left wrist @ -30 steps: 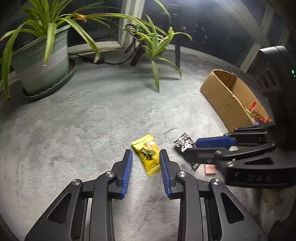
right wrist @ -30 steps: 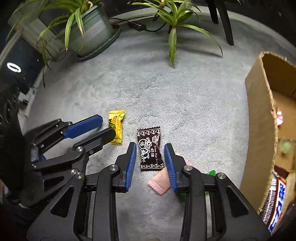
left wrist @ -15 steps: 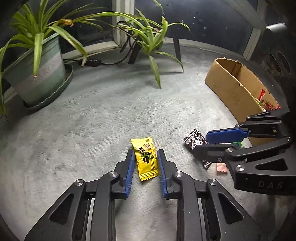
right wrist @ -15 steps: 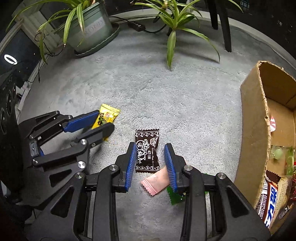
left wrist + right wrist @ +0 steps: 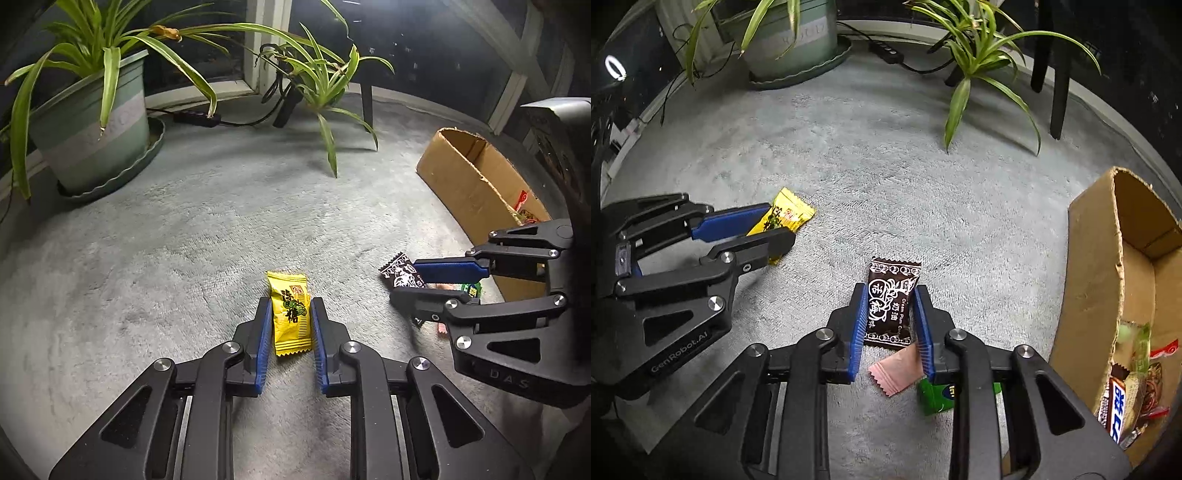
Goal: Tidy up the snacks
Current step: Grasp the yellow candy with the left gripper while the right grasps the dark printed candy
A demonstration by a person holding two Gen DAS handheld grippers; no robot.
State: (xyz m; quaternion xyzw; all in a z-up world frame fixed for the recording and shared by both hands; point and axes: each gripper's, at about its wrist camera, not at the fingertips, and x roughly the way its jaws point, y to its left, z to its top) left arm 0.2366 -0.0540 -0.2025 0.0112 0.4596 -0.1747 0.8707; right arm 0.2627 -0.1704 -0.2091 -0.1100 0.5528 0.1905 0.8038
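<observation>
A yellow candy packet (image 5: 290,314) lies on the grey carpet between the blue pads of my left gripper (image 5: 290,306), which has closed onto its sides; it also shows in the right wrist view (image 5: 786,218). A dark brown candy packet (image 5: 890,302) sits between the pads of my right gripper (image 5: 890,295), which grips its edges; it also shows in the left wrist view (image 5: 400,273). A pink packet (image 5: 895,371) and a green packet (image 5: 936,397) lie under the right gripper. A cardboard box (image 5: 1089,280) with several snacks stands at the right.
A large potted plant (image 5: 92,125) stands at the back left, and a small spider plant (image 5: 325,81) at the back centre. A black cable and power strip (image 5: 199,118) run along the window wall. A dark chair leg (image 5: 1058,70) stands behind the box.
Both grippers have moved forward over their packets and narrowed: the left pads now press the yellow packet, the right pads the brown packet.
</observation>
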